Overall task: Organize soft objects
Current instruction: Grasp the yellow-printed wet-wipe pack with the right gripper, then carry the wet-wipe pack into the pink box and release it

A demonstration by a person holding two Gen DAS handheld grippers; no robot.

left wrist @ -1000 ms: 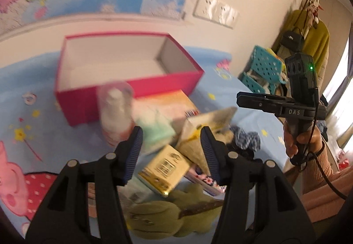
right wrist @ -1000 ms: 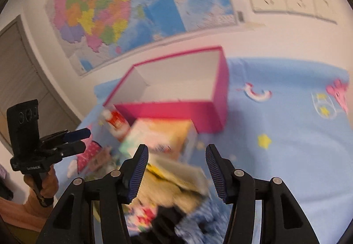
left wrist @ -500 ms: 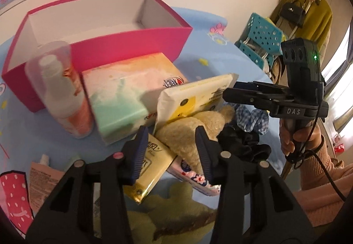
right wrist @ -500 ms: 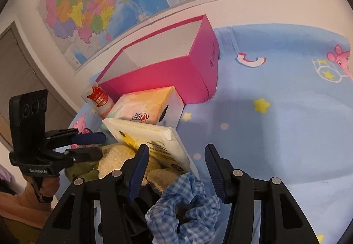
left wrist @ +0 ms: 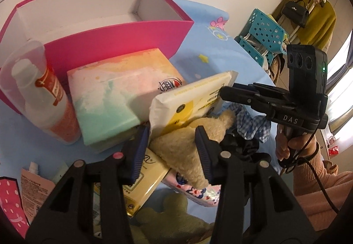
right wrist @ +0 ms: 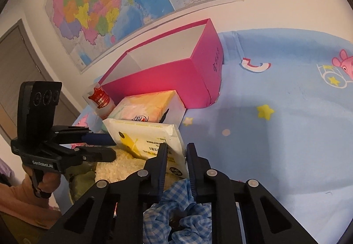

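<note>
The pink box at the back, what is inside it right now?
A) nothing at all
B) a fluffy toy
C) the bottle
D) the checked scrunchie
A: the pink box shows only bare white walls and floor, while the fluffy toy, checked scrunchie and bottle all lie outside in front of it.

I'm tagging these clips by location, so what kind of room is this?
Most likely a bedroom in a home. The objects lie on a light blue cartoon-print bed sheet, a colourful paper wall map hangs above, and a mustard yellow coat hangs on a rack with a black handbag.
</note>
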